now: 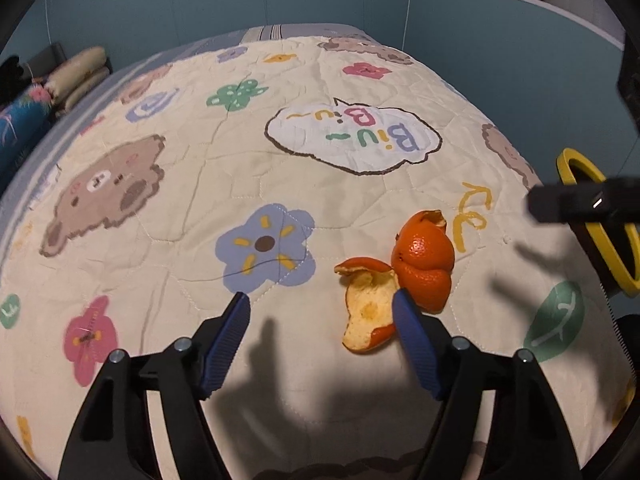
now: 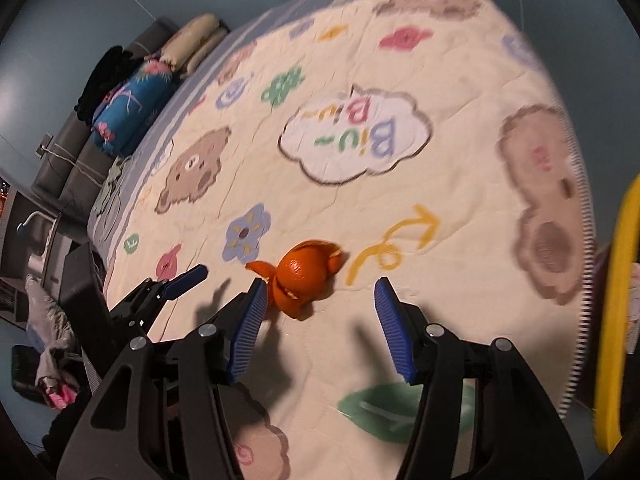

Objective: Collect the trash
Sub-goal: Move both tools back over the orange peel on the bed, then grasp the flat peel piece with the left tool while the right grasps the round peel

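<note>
An orange peel (image 1: 416, 268) in two joined pieces, one with its pale inside up, lies on a cream quilt (image 1: 224, 184) printed with bears and flowers. My left gripper (image 1: 320, 298) hovers just above the quilt with its jaws wide apart. The peel sits against the far end of its right finger (image 1: 412, 328), and the pads do not press on it. In the right wrist view the peel (image 2: 304, 276) lies just beyond my right gripper (image 2: 320, 286), close to its left fingertip. That gripper is open and holds nothing. A blue finger (image 2: 188, 276) of the left gripper shows to the peel's left.
A yellow-rimmed bin (image 1: 592, 232) (image 2: 618, 300) stands off the bed's right edge. Pillows and rolled bedding (image 1: 76, 76) (image 2: 132, 96) lie at the far left. Clothes (image 2: 48, 340) are heaped on the floor to the left. A blurred black part of the right gripper (image 1: 580, 200) hangs at the right.
</note>
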